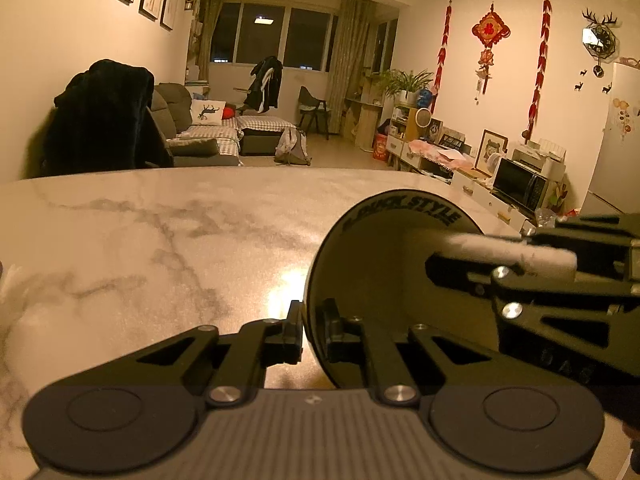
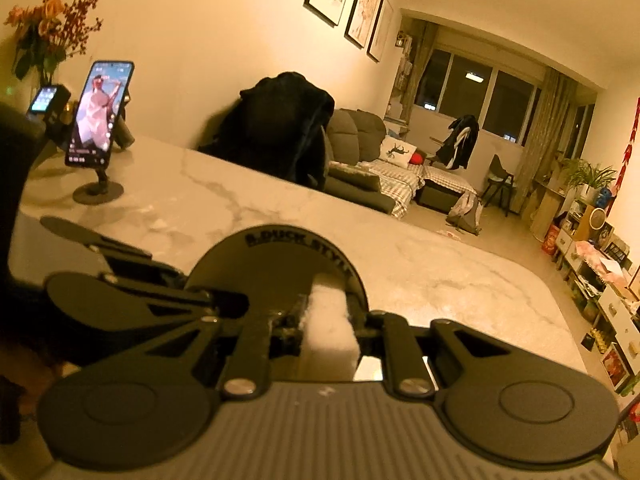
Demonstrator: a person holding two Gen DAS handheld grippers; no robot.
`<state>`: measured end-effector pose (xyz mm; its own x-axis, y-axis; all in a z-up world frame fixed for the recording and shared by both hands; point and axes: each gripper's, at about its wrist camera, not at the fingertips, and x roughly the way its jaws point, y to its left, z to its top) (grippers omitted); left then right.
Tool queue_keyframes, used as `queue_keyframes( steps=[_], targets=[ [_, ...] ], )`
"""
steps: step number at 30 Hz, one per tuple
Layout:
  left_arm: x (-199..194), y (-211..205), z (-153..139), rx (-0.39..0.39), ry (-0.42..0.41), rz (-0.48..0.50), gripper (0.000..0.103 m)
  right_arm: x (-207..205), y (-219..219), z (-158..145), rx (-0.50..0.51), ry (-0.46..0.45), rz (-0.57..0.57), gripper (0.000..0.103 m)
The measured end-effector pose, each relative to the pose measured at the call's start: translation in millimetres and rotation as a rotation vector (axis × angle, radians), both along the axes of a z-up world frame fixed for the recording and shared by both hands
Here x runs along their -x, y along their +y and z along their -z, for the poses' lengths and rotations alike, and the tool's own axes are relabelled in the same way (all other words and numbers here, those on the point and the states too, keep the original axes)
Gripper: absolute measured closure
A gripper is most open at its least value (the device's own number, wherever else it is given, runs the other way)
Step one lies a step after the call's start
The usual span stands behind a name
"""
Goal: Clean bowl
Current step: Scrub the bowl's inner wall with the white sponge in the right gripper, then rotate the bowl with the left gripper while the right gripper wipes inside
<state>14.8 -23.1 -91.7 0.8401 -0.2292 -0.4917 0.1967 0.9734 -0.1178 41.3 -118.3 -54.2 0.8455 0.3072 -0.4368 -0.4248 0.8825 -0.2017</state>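
Note:
A dark bowl [image 1: 384, 272] with the lettering "DUCK STYLE" on its rim is held tilted on its side above the marble table [image 1: 160, 240]. My left gripper [image 1: 314, 328] is shut on the bowl's near rim. My right gripper [image 1: 448, 258] comes in from the right, shut on a white sponge [image 1: 516, 252] that reaches into the bowl. In the right wrist view the right gripper [image 2: 326, 328] grips the white sponge [image 2: 330, 328] against the inside of the bowl [image 2: 276, 264], and the left gripper [image 2: 224, 300] shows at the left on the rim.
A phone on a stand [image 2: 100, 120] and a second small device [image 2: 44, 100] stand at the table's far left, with flowers [image 2: 44, 28] behind. A chair draped with a dark coat [image 2: 280, 132] stands at the table's far edge. A living room lies beyond.

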Motion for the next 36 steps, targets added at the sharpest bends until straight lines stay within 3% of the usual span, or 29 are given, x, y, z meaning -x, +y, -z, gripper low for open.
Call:
queue_keyframes(
  steps=[9, 18, 23, 25, 29, 32, 36],
  targets=[
    [-3, 6, 6, 0.03, 0.016, 0.013, 0.092, 0, 1, 10, -0.02, 0.039, -0.011, 0.085],
    [-8, 8, 5, 0.03, 0.037, 0.01, 0.091, 2, 1, -2, 0.029, -0.016, 0.0, 0.085],
    [-10, 10, 6, 0.06, 0.048, 0.014, 0.09, 1, -5, 1, 0.025, 0.0, 0.016, 0.085],
    [-12, 11, 8, 0.096, 0.067, 0.024, 0.087, 0, -6, 5, 0.021, 0.019, 0.014, 0.085],
    [-22, 25, 20, 0.275, 0.156, 0.033, 0.086, 1, -6, 9, 0.018, 0.032, 0.012, 0.085],
    [-24, 32, 23, 0.331, 0.166, 0.018, 0.088, 2, -6, 8, 0.007, 0.029, 0.013, 0.085],
    [-15, 25, 13, 0.21, 0.078, -0.03, 0.09, 3, -4, 7, 0.01, 0.021, 0.004, 0.085]
  ],
)
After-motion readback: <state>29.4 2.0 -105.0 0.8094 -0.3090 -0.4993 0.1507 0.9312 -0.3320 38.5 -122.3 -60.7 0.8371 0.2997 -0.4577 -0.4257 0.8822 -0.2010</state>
